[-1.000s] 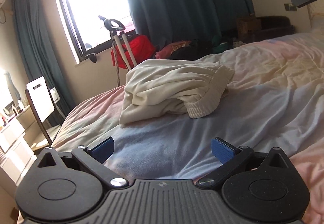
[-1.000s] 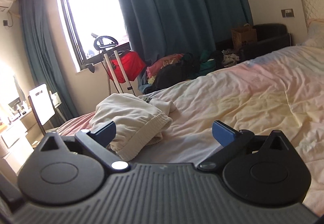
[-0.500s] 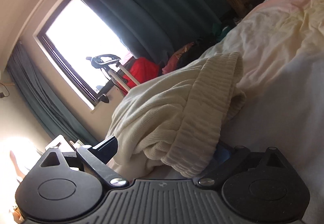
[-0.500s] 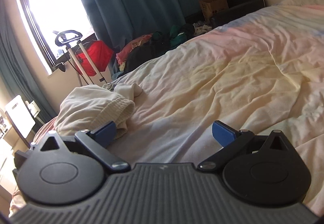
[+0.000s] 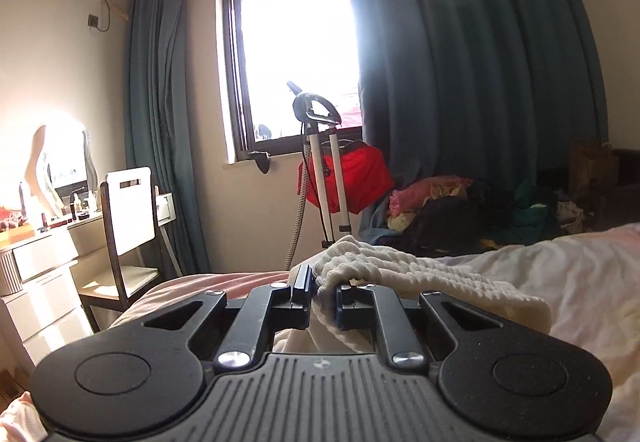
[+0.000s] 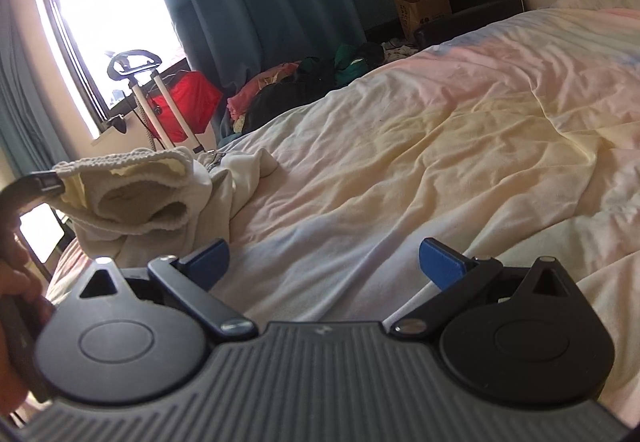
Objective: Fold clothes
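A cream-white garment with a ribbed waistband point(image 5: 432, 274) lies bunched at the foot of the bed. My left gripper point(image 5: 322, 292) is shut on the ribbed edge and lifts it a little. In the right wrist view the same garment point(image 6: 160, 198) hangs from the left gripper point(image 6: 46, 182) at the far left. My right gripper point(image 6: 324, 262) is open and empty, low over the bedspread point(image 6: 440, 170), to the right of the garment and apart from it.
A garment steamer with a red cloth point(image 5: 340, 178) stands by the window. A pile of clothes point(image 6: 304, 82) lies on the floor beside the bed. A white chair point(image 5: 128, 210) and a dresser point(image 5: 36, 266) stand at the left. A paper bag point(image 6: 422, 10) is at the far wall.
My left gripper closed on the garment's ribbed waistband and raised it. My right gripper stayed open and shifted slightly closer to the garment.
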{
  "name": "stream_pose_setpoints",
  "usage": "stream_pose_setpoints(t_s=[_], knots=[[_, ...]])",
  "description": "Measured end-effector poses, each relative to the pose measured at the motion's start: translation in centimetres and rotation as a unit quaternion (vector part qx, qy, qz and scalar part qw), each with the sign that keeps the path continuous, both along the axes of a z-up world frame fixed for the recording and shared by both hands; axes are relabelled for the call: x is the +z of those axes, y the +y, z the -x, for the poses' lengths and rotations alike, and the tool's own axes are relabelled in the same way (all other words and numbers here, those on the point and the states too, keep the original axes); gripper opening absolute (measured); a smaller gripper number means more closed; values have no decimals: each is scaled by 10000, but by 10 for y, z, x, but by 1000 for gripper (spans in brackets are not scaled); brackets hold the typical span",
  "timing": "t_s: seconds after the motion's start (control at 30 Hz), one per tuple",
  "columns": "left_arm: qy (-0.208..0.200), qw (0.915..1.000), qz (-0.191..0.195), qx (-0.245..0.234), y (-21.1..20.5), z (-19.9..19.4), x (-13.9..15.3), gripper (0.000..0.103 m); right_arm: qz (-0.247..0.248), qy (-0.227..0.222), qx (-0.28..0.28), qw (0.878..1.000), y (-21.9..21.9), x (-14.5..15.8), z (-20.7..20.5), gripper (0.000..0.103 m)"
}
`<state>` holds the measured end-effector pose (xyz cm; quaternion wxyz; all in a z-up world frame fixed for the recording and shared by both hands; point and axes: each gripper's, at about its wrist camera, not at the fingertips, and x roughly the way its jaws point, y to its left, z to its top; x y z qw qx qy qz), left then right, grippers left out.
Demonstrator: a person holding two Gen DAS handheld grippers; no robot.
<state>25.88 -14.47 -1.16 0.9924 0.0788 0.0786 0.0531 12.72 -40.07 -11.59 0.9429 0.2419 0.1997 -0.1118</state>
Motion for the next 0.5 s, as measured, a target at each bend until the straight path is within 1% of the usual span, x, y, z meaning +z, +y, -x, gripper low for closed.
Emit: stream_pose_setpoints(t_s=[0.07,0.1,0.17,0.23,0.4,0.47,0.5], knots=[[33,9998,199,-8,19,12,16,11,12,-116,86,9999,4,1,3,103],[17,9996,274,-32,31,24,24,10,49,-204,151,9997,8,2,4,103],[-22,9990,429,-72,55,53,38,10,187,-328,242,9990,14,6,8,103],[-6,9982,588,-101,83,89,47,10,420,-424,297,9978,22,10,12,103],[346,9965,742,-165,149,175,38,9,765,-644,462,9939,39,22,28,103],[666,9957,633,-141,172,198,24,10,743,-671,615,9931,47,26,36,103],[983,9932,615,-136,182,199,13,10,717,-683,754,9922,53,28,41,103]])
